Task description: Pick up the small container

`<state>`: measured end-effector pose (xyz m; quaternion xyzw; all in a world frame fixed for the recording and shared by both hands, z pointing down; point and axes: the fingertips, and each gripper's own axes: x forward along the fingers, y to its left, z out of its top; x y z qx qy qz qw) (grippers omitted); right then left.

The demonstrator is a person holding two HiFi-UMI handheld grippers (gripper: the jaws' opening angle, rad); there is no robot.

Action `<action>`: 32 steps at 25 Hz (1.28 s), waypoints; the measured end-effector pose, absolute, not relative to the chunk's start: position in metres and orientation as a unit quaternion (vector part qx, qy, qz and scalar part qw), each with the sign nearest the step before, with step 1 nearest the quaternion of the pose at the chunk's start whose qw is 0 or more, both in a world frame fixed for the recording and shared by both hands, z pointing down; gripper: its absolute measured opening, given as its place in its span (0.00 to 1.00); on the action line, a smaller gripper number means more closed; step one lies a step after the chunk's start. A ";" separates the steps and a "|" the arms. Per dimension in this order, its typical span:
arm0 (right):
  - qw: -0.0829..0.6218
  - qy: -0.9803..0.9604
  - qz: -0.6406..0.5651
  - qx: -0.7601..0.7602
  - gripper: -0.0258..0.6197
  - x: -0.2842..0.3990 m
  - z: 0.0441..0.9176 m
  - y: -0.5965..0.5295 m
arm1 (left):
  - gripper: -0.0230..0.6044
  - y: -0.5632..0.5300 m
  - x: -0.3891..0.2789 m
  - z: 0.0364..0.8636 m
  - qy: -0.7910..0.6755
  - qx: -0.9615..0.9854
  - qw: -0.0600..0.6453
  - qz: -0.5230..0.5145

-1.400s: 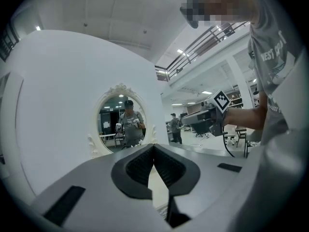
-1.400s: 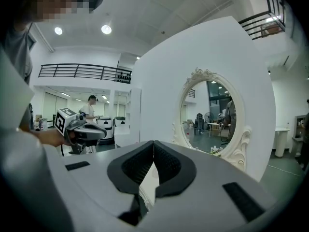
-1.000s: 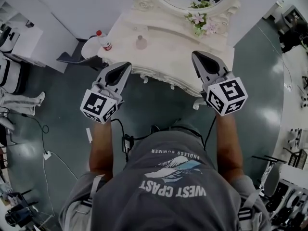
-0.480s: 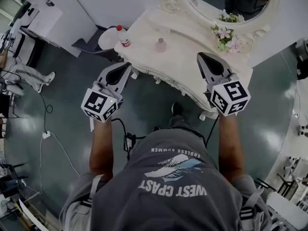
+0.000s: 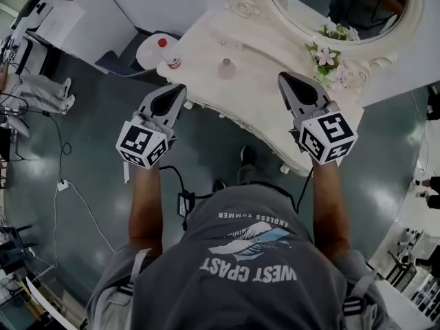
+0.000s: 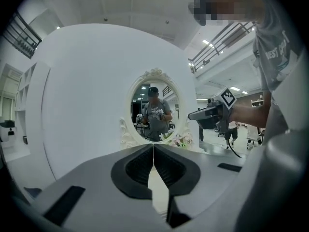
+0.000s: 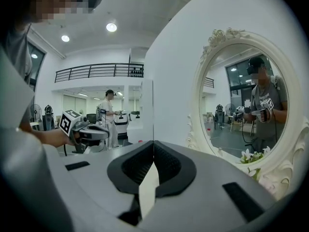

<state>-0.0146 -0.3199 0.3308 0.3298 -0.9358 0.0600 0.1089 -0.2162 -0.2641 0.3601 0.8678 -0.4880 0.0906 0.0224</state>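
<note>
The small container (image 5: 226, 68), a pale translucent jar with a rounded cap, stands on the white vanity table (image 5: 261, 53) in the head view. My left gripper (image 5: 180, 88) hovers at the table's front-left edge, short of the container and to its left, shut and empty. My right gripper (image 5: 283, 76) is over the table's front edge to the container's right, also shut with nothing in it. In the left gripper view the jaws (image 6: 153, 146) meet in a line, and in the right gripper view (image 7: 153, 143) likewise. Neither gripper view shows the container.
A red-capped bottle (image 5: 167, 52) stands at the table's left corner beside a round white stool (image 5: 148, 47). Pink and white flowers (image 5: 330, 64) lie at the foot of the ornate oval mirror (image 5: 344, 5). Cables (image 5: 69, 177) trail across the grey floor.
Both grippers have moved forward to the vanity table's front edge, and the table sits closer and more to the left. Both stay shut.
</note>
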 end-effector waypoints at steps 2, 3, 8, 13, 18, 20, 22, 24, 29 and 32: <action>0.113 -0.935 0.066 0.331 0.08 -0.011 0.337 -0.329 | 0.06 -0.277 -0.213 0.368 -0.488 0.868 0.029 0.092; 0.115 -0.934 0.069 0.331 0.08 -0.009 0.340 -0.333 | 0.06 -0.283 -0.212 0.373 -0.487 0.868 0.033 0.092; 0.127 -0.930 0.082 0.336 0.08 0.001 0.357 -0.348 | 0.07 -0.312 -0.206 0.399 -0.487 0.866 0.051 0.096; 0.139 -0.922 0.101 0.348 0.08 0.020 0.377 -0.356 | 0.07 -0.337 -0.196 0.431 -0.482 0.867 0.074 0.106; 0.150 -0.914 0.118 0.358 0.08 0.032 0.395 -0.367 | 0.07 -0.363 -0.189 0.462 -0.475 0.867 0.092 0.118; 0.153 -0.912 0.124 0.360 0.08 0.035 0.402 -0.371 | 0.07 -0.374 -0.185 0.477 -0.471 0.868 0.098 0.126; 0.154 -0.910 0.130 0.361 0.08 0.037 0.408 -0.374 | 0.09 -0.384 -0.183 0.492 -0.466 0.868 0.107 0.132; 0.155 -0.909 0.134 0.363 0.08 0.038 0.412 -0.377 | 0.13 -0.393 -0.181 0.508 -0.465 0.867 0.117 0.135; 0.158 -0.904 0.147 0.370 0.08 0.045 0.424 -0.384 | 0.23 -0.413 -0.176 0.542 -0.463 0.864 0.132 0.147; 0.164 -0.899 0.156 0.375 0.08 0.052 0.433 -0.387 | 0.29 -0.425 -0.171 0.560 -0.461 0.863 0.135 0.153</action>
